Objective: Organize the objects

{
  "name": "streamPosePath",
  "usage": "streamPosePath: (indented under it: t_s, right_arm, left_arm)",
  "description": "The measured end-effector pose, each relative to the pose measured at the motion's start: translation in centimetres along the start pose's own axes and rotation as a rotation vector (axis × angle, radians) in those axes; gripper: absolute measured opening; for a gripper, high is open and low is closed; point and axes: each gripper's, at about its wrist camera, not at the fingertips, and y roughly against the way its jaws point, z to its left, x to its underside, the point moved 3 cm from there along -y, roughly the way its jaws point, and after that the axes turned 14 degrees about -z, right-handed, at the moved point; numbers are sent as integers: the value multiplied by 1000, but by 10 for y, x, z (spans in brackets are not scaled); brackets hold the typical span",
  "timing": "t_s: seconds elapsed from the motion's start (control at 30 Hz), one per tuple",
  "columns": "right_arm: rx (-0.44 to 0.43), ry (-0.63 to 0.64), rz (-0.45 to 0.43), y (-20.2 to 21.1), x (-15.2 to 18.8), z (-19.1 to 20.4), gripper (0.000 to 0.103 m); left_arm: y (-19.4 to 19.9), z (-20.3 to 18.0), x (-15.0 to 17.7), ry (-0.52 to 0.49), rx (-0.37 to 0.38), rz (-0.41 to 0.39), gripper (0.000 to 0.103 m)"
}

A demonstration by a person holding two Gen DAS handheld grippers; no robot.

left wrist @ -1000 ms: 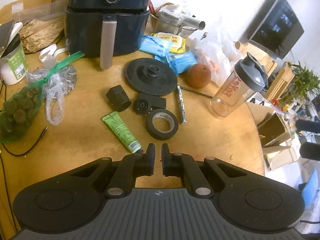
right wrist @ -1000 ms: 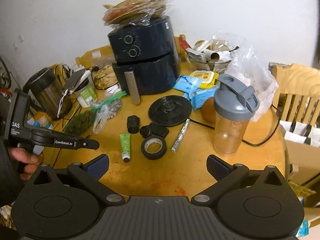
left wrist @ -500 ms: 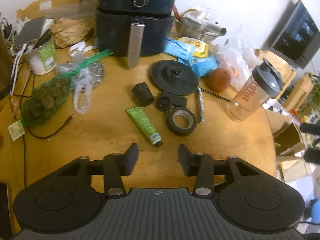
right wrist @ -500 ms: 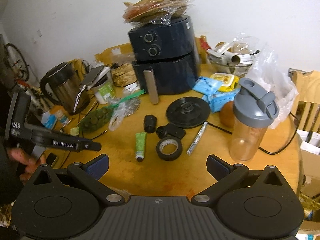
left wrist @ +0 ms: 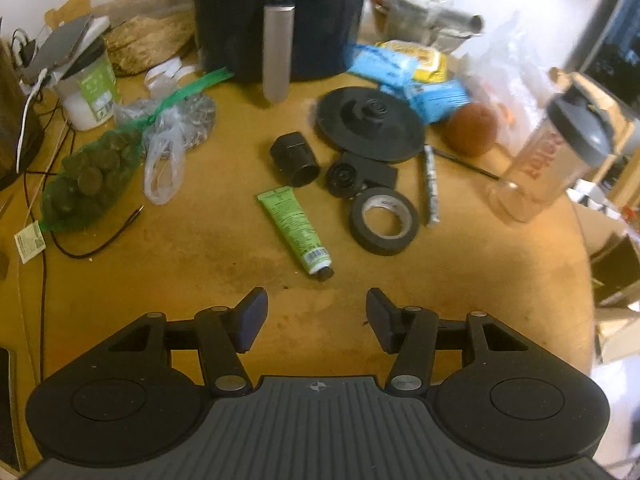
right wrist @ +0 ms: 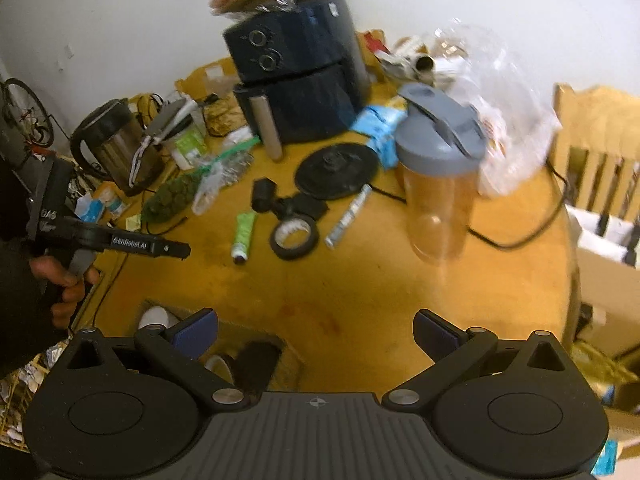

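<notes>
A green tube (left wrist: 295,229) lies on the round wooden table (left wrist: 224,248), its black cap toward my left gripper (left wrist: 316,318). That gripper hovers just short of the cap, jaws opening, nothing between them. Right of the tube sit a black tape roll (left wrist: 385,221), a silver pen (left wrist: 431,185), a black cylinder (left wrist: 295,159), a small black part (left wrist: 360,172) and a black disc (left wrist: 370,123). My right gripper (right wrist: 316,330) hangs open and empty over the table's near edge. In its view the left gripper (right wrist: 176,249) is held by a hand, near the tube (right wrist: 244,233) and tape (right wrist: 295,237).
A dark air fryer (left wrist: 280,20) stands at the back. A clear shaker bottle (right wrist: 440,176) stands right of centre beside an orange (left wrist: 472,129) and snack packs (left wrist: 400,66). A green net bag (left wrist: 88,176), plastic bag (left wrist: 164,160), tub (left wrist: 88,88) and kettle (right wrist: 116,148) crowd the left. A wooden chair (right wrist: 596,148) is right.
My left gripper went from shut to open and drew back from the green tube, then came down toward it. My right gripper moved toward the table, so the shaker bottle looms larger.
</notes>
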Motion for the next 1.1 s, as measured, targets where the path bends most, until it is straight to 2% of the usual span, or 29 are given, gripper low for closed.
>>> streamPosePath:
  t_s: [0.33,0.53,0.63,0.67,0.73,0.8,1.0,1.1]
  right_arm:
    - [100,-64,23,12,21,-18,103]
    - [178,-92,20,19,27,-17,103]
    - [214,-120,18,21,31,-18,103]
    - [222,-128,18,21,32,-18,103]
    - [237,-139,17,21,34,-16,103]
    - [245,-141,12,21,33,-13,103]
    - [229,-119,8,9,27,2,103]
    - [212,-92,1,0,20,10,103]
  left_arm:
    - [-80,24,-20,130,-49,67,54]
    - [-117,27,-24,110,-61,106,53]
    - [-124,20,-24,67,-46,119,51]
    - [-125,18,-21,50,-43,128,47]
    - [-125,13,-19,-4,-72,131,33]
    - [-122,8,-17,-54,-97,138,27]
    - [-114,15,-12,-55,-33,163,27]
    - [-98,21,-14,-48,2,136,27]
